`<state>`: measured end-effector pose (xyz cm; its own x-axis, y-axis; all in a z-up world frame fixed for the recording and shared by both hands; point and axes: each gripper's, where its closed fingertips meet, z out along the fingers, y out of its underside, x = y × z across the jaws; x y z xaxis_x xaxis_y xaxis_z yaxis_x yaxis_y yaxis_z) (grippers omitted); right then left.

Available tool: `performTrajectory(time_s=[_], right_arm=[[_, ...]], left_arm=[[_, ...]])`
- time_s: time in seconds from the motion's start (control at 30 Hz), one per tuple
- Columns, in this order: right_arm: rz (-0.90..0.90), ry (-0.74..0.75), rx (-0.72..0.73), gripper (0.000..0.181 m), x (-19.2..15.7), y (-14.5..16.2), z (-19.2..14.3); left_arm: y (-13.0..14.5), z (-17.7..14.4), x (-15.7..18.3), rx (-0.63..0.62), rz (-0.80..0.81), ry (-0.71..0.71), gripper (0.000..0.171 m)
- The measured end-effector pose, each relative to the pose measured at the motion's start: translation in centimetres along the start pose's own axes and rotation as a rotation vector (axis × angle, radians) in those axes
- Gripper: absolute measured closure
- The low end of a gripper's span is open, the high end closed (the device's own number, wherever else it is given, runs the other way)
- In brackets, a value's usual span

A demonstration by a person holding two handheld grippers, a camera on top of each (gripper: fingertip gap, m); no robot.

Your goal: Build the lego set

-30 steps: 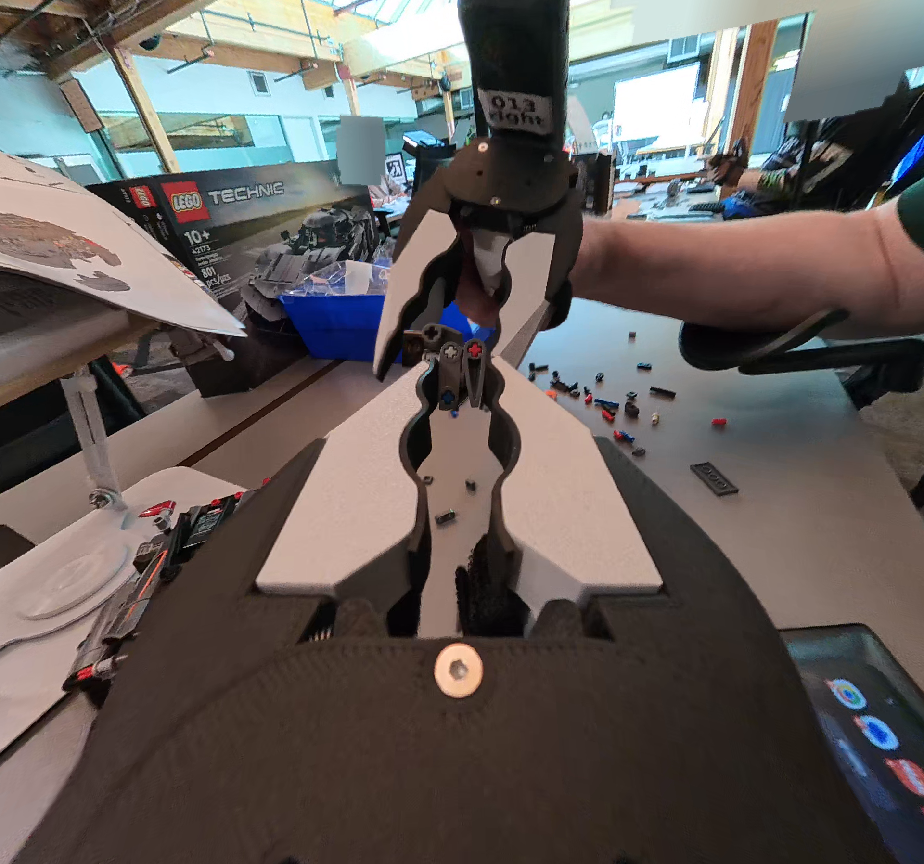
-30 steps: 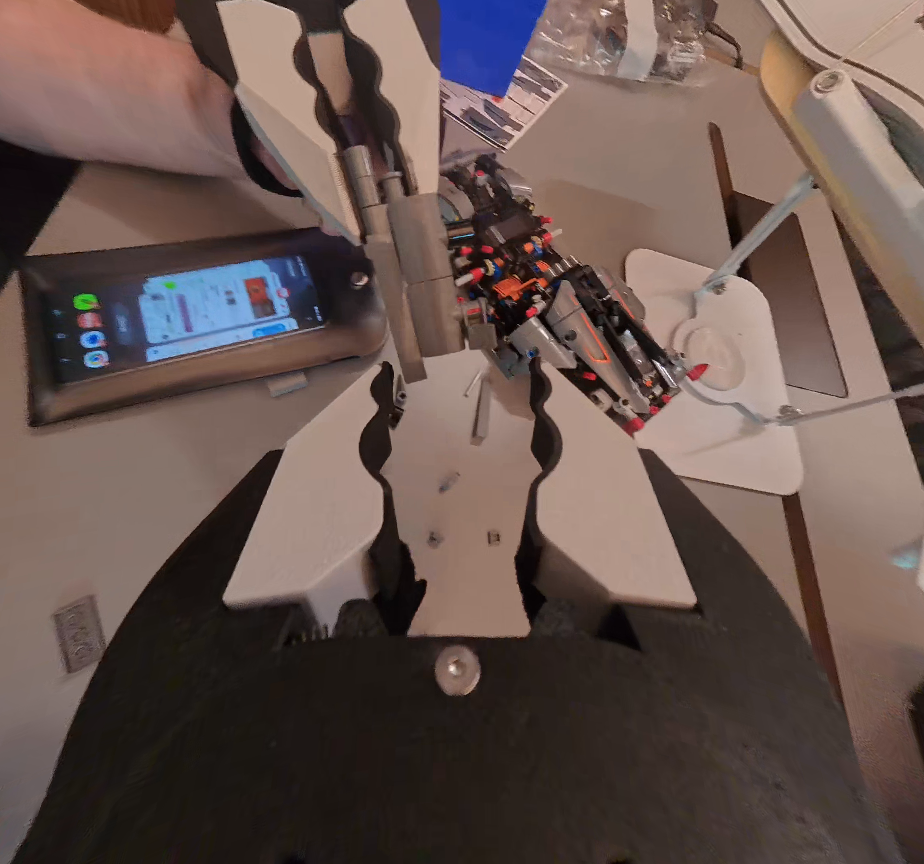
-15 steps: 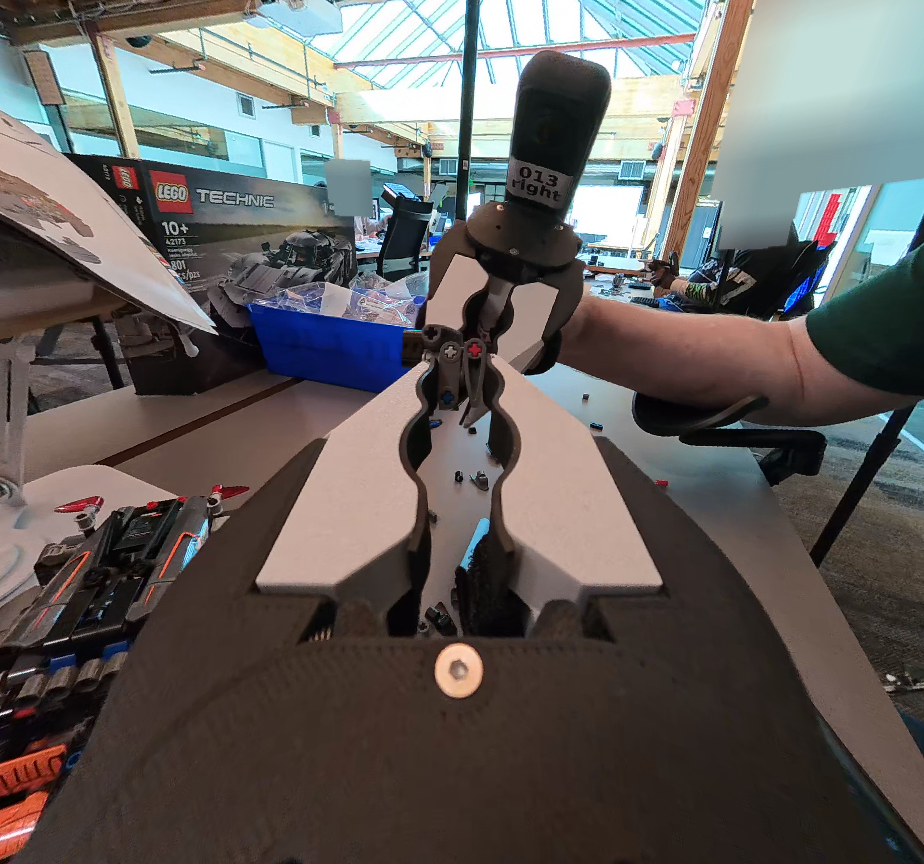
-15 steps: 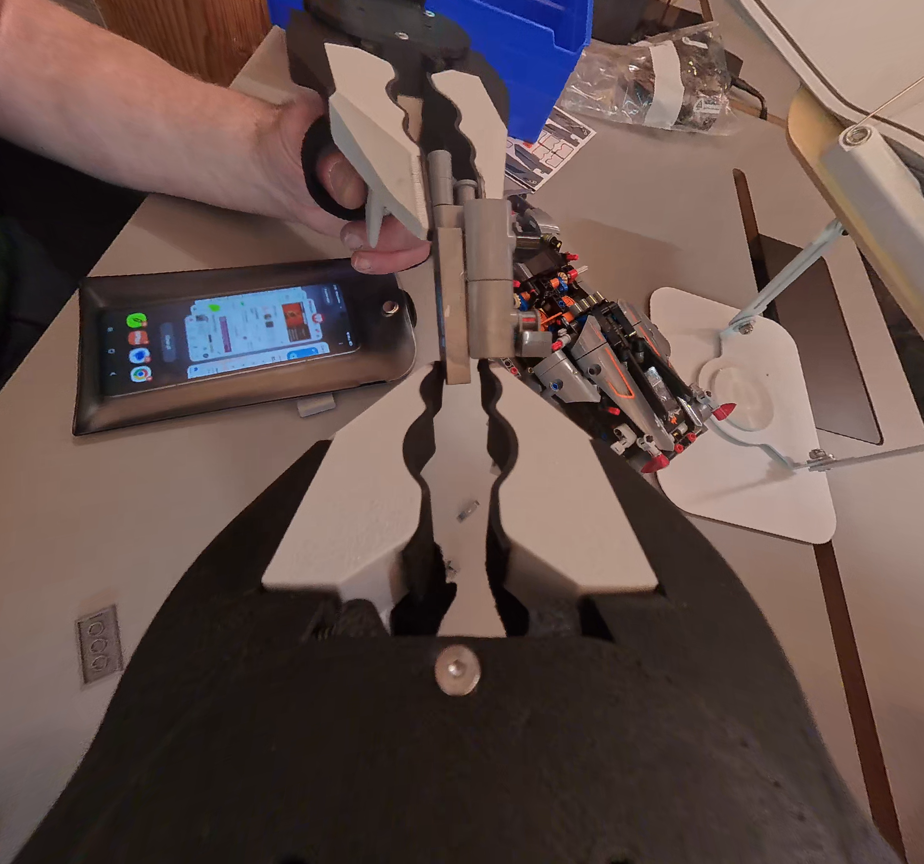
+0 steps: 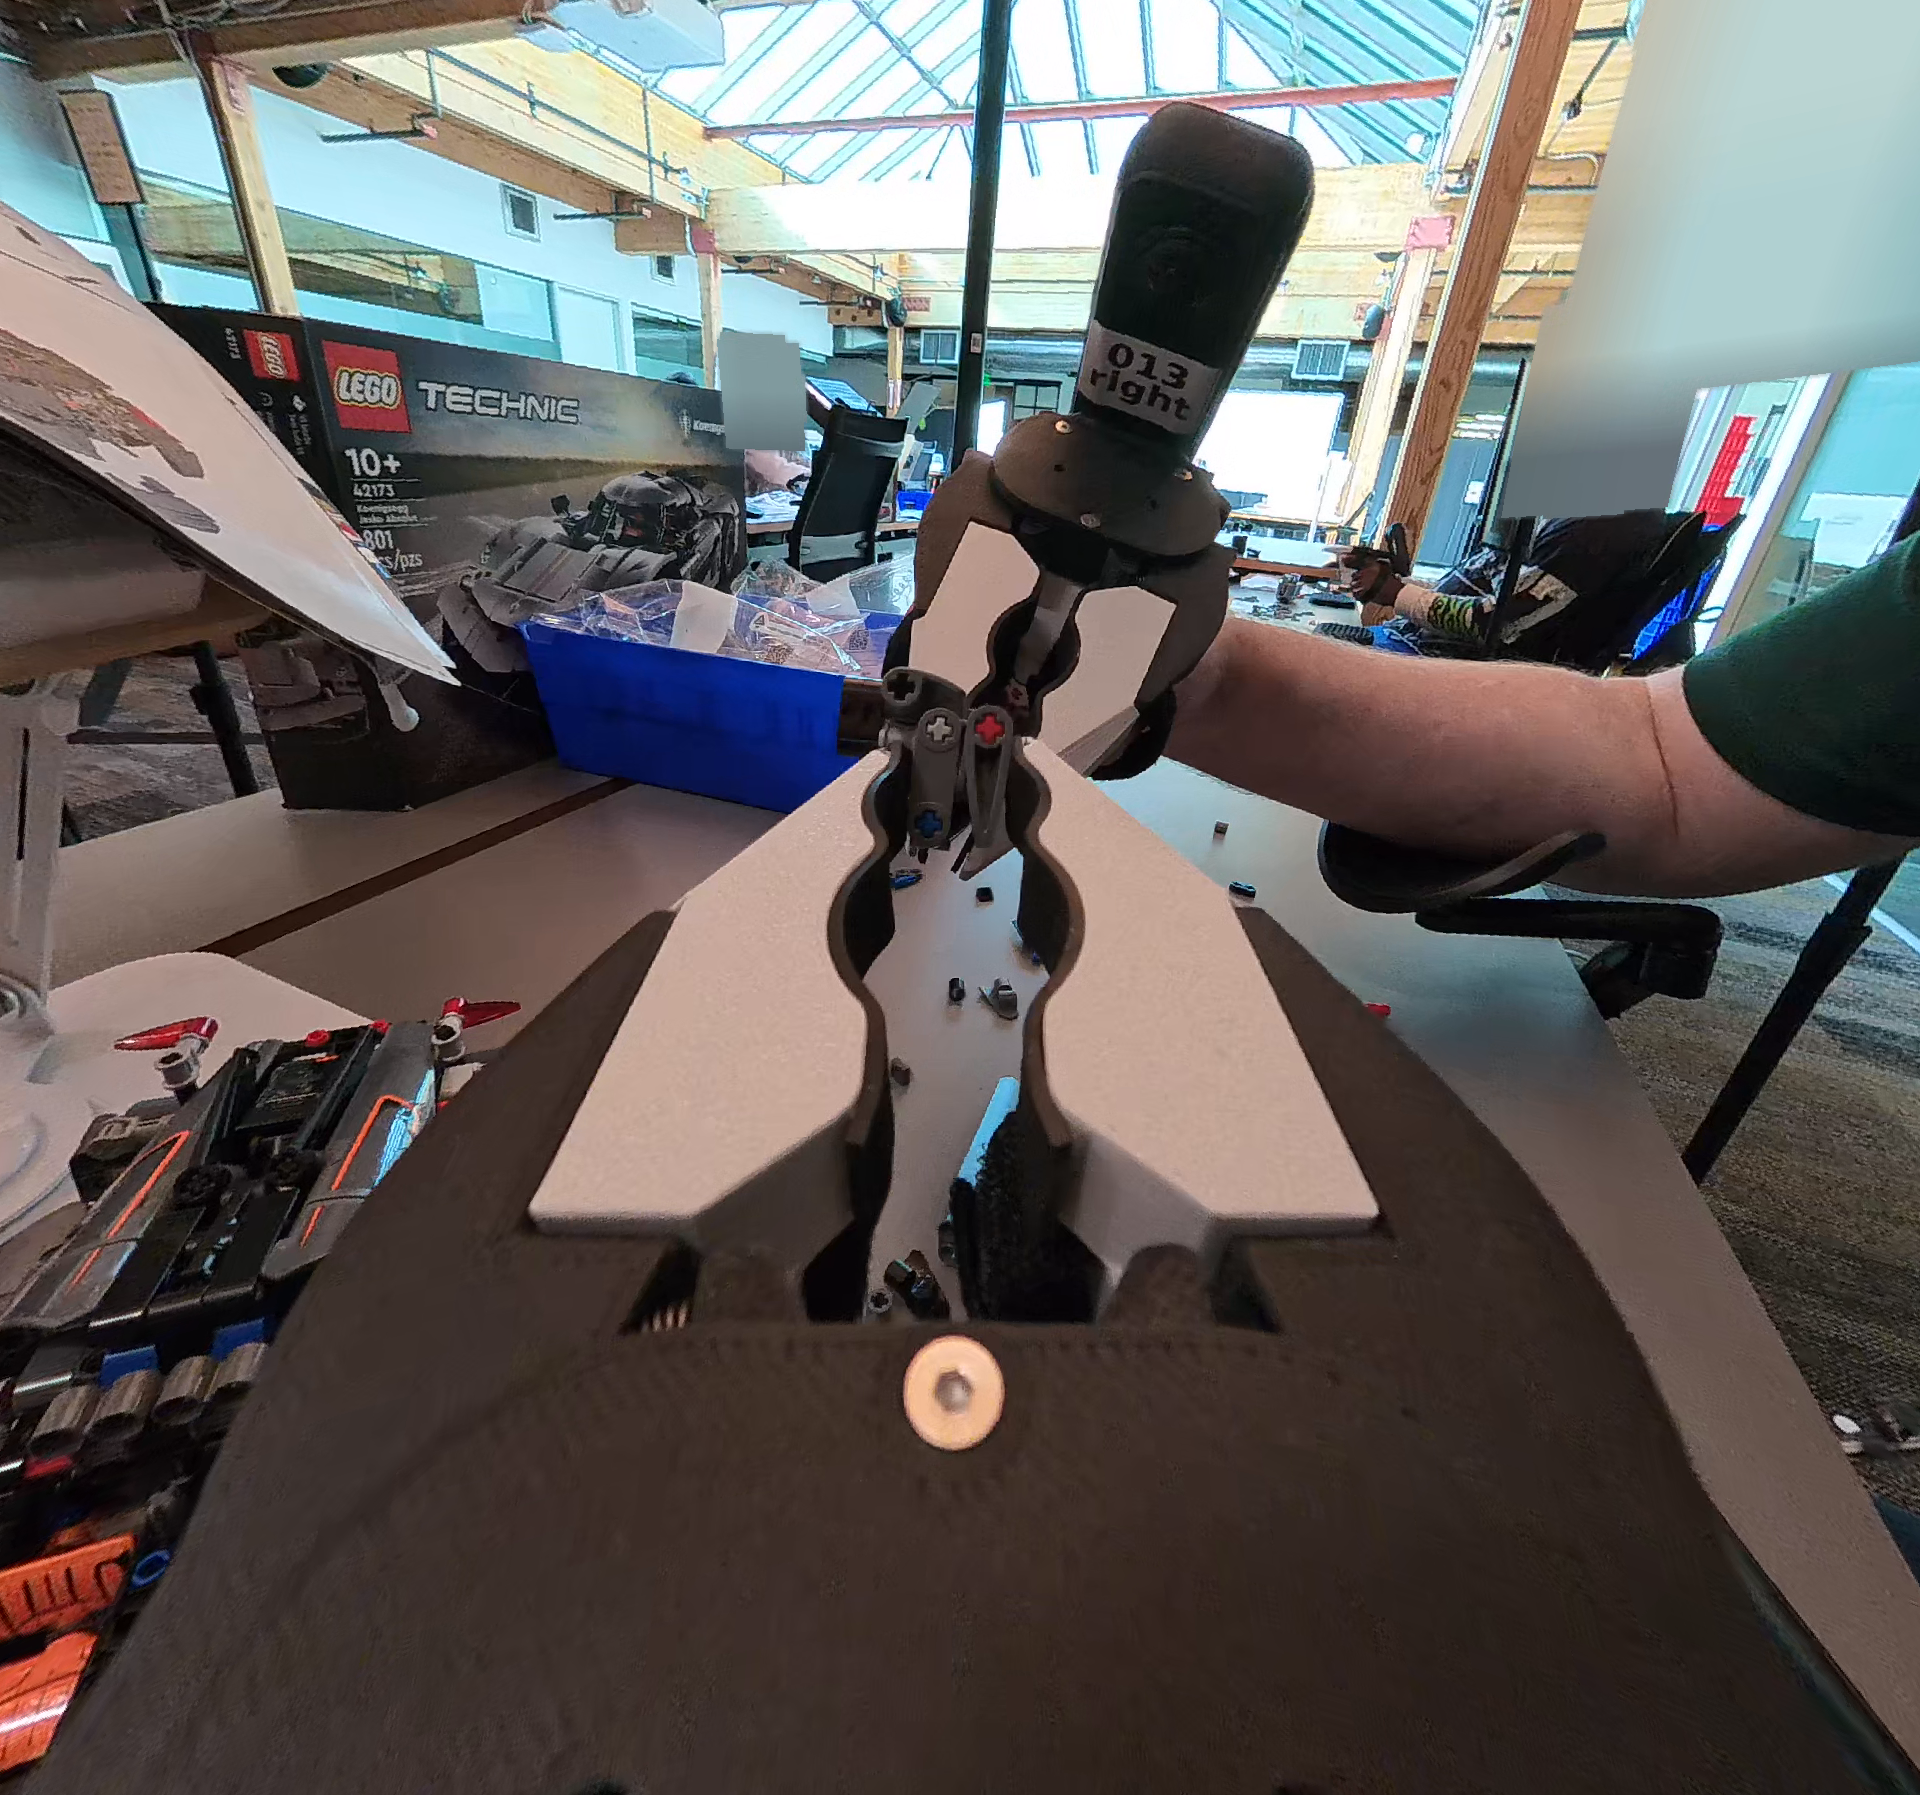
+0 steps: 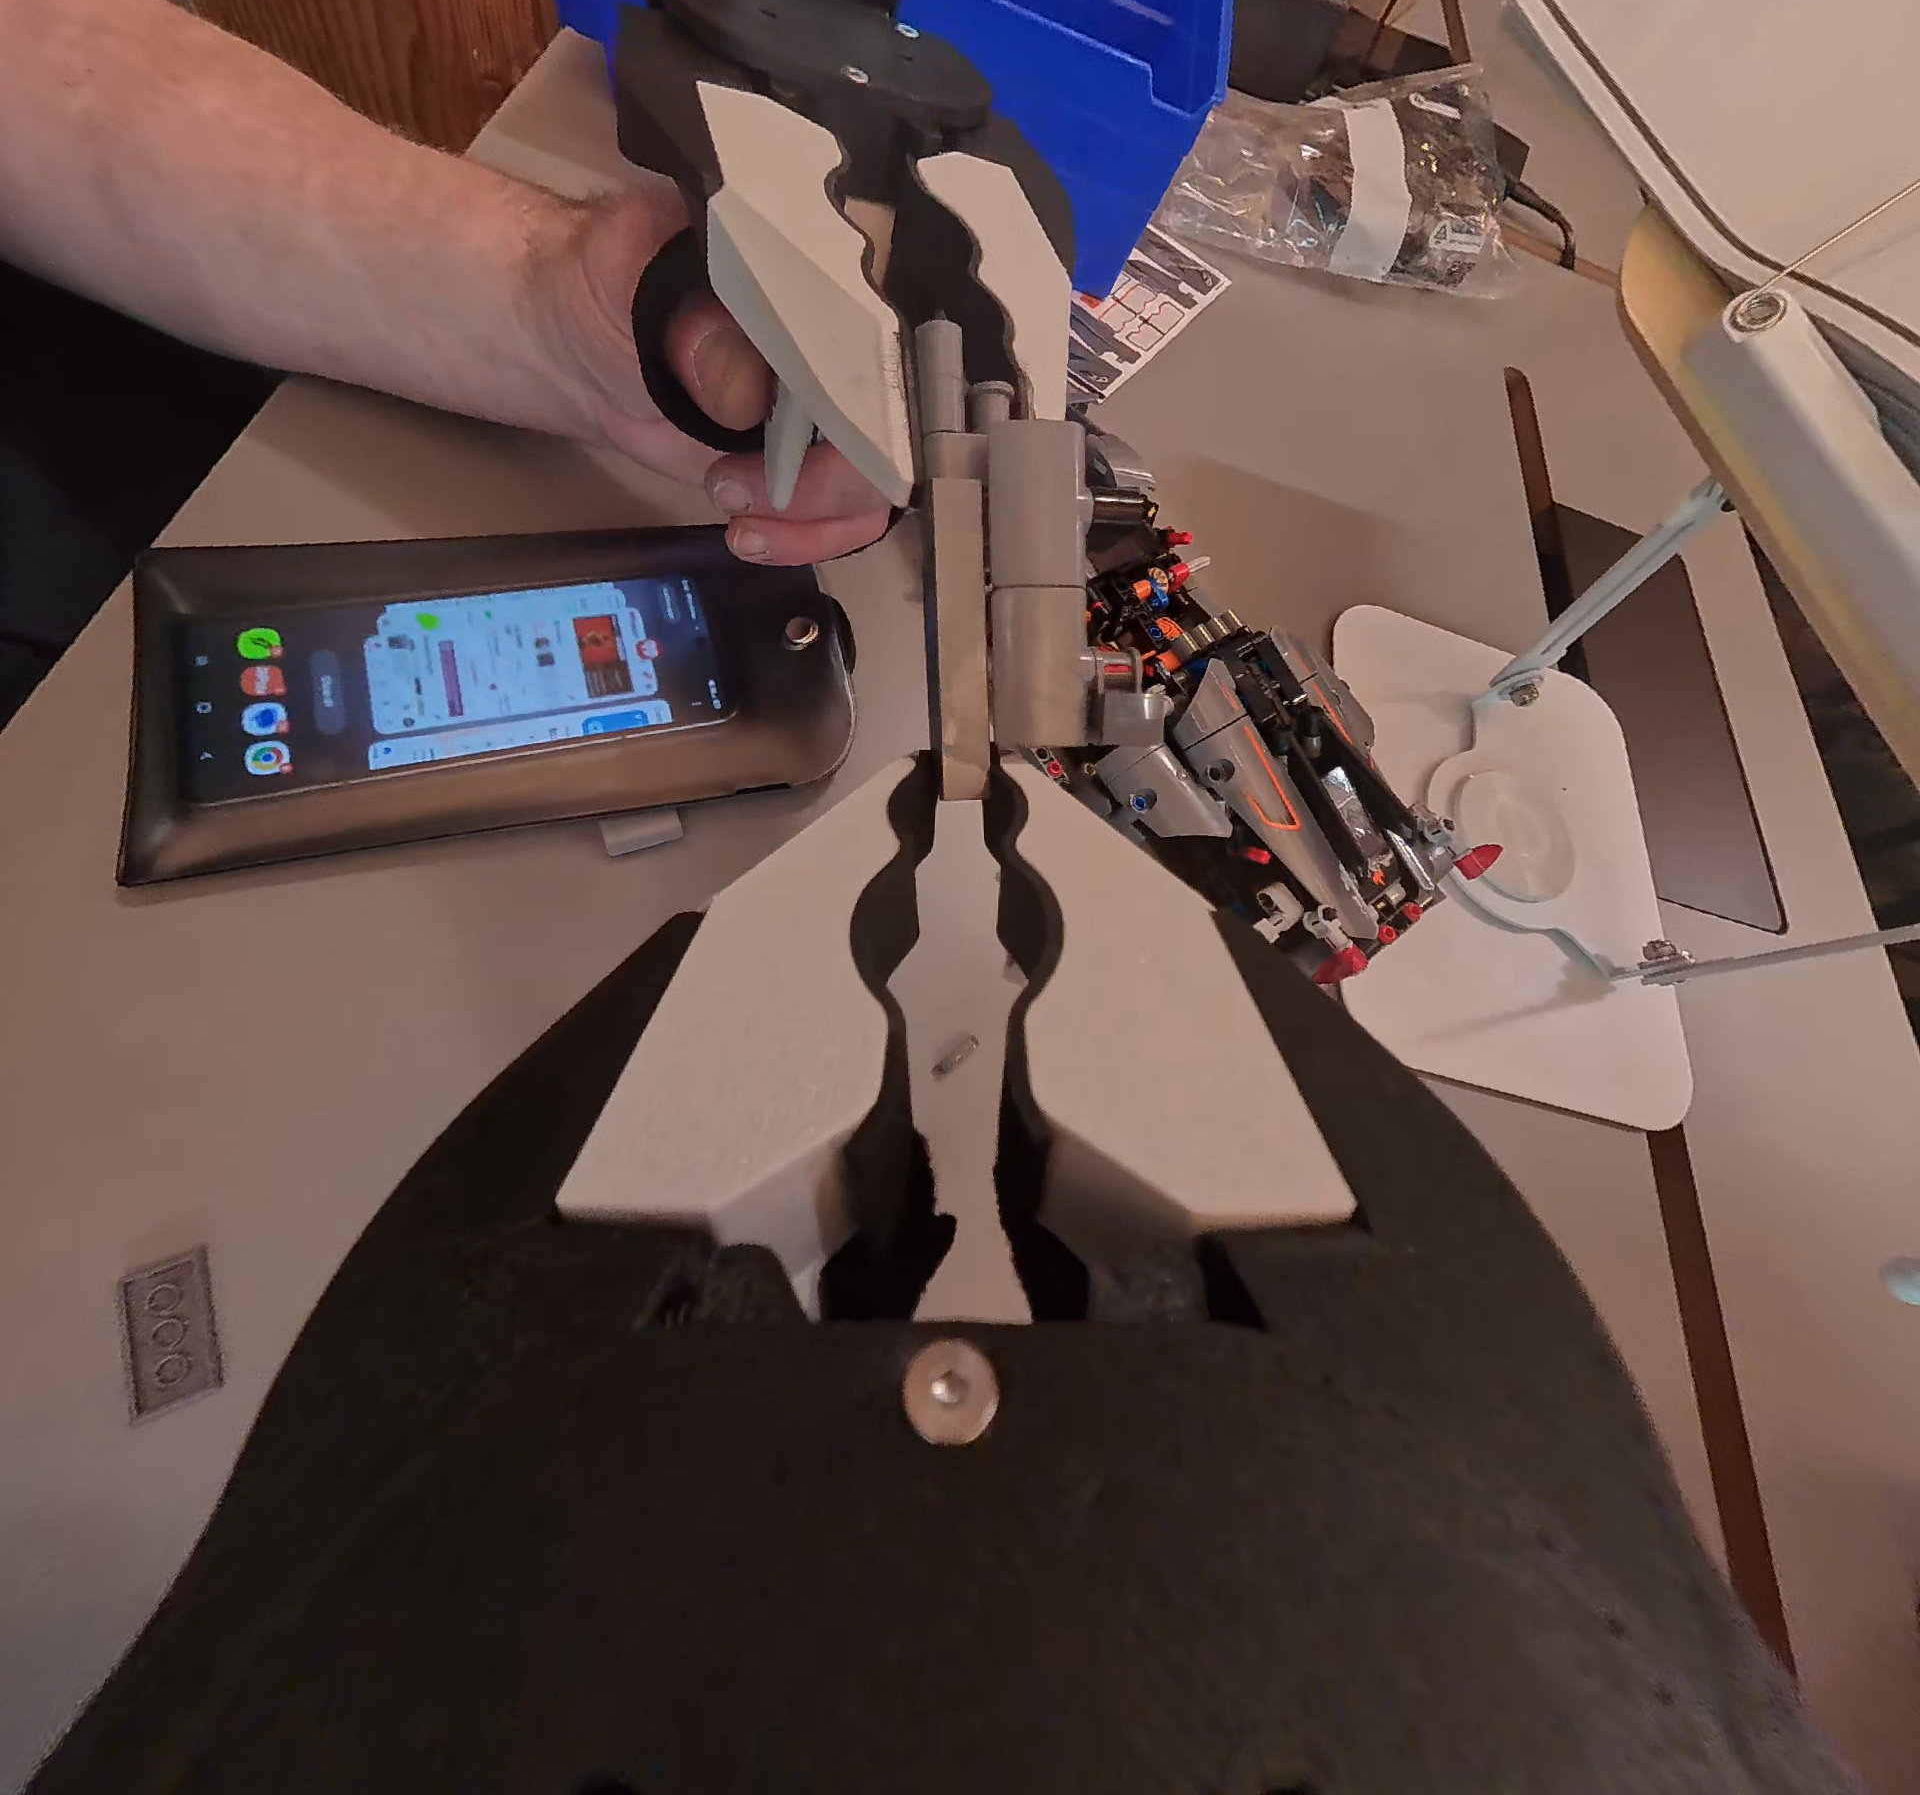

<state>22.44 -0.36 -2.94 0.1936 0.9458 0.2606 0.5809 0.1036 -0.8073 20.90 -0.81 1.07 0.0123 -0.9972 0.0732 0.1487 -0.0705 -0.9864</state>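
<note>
Left claw [image 5: 951, 789] clenching the grey Lego subassembly [image 6: 1023, 592] at its near end, right claw [image 6: 961, 789] pinching its opposite end, holding it aloft between both over the surface [image 6: 416, 997], just beside the partly built Lego car [image 6: 1278, 769].

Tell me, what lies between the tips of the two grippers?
In the right wrist view, a grey lego sub-assembly bridges them: the left gripper grips its far end, the right gripper its near end.
</note>
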Motion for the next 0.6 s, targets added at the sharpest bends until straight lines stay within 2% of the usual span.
performTrajectory(time_s=[0.6], right_arm=[[-0.123,0.144,-0.065,0.177,1.3,0.3,0.0]], left_arm=[[0.2,0.0,-0.8,-0.01,-0.024,-0.043,0.148]])
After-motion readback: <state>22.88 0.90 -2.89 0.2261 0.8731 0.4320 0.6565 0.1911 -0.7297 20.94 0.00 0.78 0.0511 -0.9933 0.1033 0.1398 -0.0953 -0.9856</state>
